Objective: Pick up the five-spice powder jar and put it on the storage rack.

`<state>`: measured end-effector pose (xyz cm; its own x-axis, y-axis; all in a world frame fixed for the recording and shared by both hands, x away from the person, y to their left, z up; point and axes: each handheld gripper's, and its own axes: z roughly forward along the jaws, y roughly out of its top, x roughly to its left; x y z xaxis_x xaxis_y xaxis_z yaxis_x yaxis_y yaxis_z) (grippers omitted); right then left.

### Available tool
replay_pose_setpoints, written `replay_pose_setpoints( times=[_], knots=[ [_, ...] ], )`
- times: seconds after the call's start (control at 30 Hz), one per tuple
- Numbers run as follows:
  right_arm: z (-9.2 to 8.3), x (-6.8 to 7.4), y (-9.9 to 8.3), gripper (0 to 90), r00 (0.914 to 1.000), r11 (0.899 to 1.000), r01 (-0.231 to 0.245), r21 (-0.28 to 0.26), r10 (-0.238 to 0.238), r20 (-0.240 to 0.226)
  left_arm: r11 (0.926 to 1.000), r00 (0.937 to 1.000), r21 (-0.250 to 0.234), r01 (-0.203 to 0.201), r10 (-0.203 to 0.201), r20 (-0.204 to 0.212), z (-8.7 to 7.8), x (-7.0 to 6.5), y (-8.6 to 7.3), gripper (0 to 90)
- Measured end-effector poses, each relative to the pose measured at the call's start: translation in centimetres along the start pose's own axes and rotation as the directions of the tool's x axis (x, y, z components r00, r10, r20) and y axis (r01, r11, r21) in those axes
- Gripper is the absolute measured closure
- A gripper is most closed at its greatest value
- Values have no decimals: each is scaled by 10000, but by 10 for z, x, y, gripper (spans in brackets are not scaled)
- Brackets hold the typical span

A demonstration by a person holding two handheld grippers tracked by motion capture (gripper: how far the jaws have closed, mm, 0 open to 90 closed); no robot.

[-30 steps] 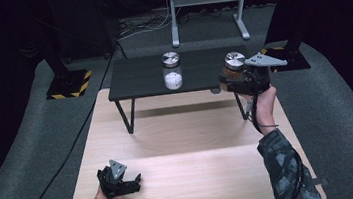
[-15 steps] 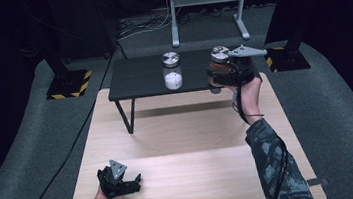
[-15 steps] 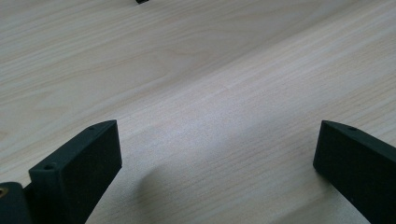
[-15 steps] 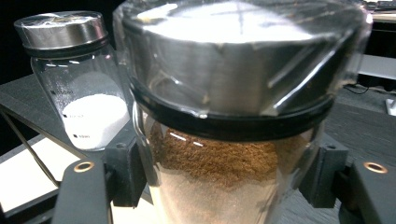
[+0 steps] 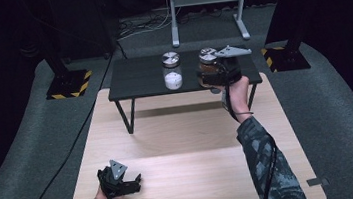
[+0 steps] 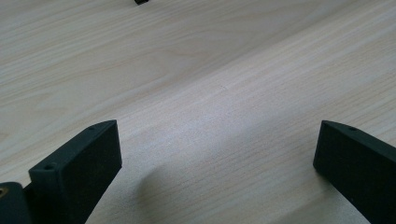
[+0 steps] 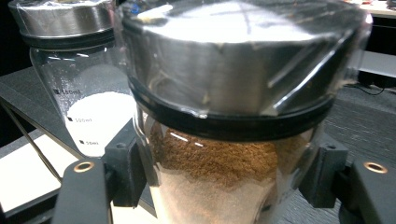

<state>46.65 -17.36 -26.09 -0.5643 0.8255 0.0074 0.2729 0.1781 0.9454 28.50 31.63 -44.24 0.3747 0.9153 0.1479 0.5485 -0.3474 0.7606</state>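
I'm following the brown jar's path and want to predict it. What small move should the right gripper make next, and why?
Probably lower the brown jar straight down onto the black table and only then let go. The right gripper is shut on the jar, beside the white jar with a small gap between them. Going sideways risks a knock. The left gripper rests open on the wooden table.

Camo sleeve (image 5: 264, 155) (black fingers (image 6: 77, 172), grey plate (image 5: 231, 51))

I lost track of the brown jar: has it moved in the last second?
Yes. The brown jar, clamped in the right gripper, moved left along the black table, toward the white jar.
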Motion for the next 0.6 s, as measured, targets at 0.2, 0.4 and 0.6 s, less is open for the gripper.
replay_pose_setpoints(
  times=[0.2,0.4,0.6],
  knots=[
    [7,3,2,300,9999,9999,125,71,-124,-33,10000,10000,-4,-21,21,-15,0,0,0,6],
    [14,6,3,300,9998,9998,179,78,-178,-134,10000,10000,-21,-24,24,-26,0,-1,0,6],
    [18,8,2,300,9997,9997,212,81,-211,-143,10000,10000,-13,-29,29,-13,0,0,0,6]
  ],
)
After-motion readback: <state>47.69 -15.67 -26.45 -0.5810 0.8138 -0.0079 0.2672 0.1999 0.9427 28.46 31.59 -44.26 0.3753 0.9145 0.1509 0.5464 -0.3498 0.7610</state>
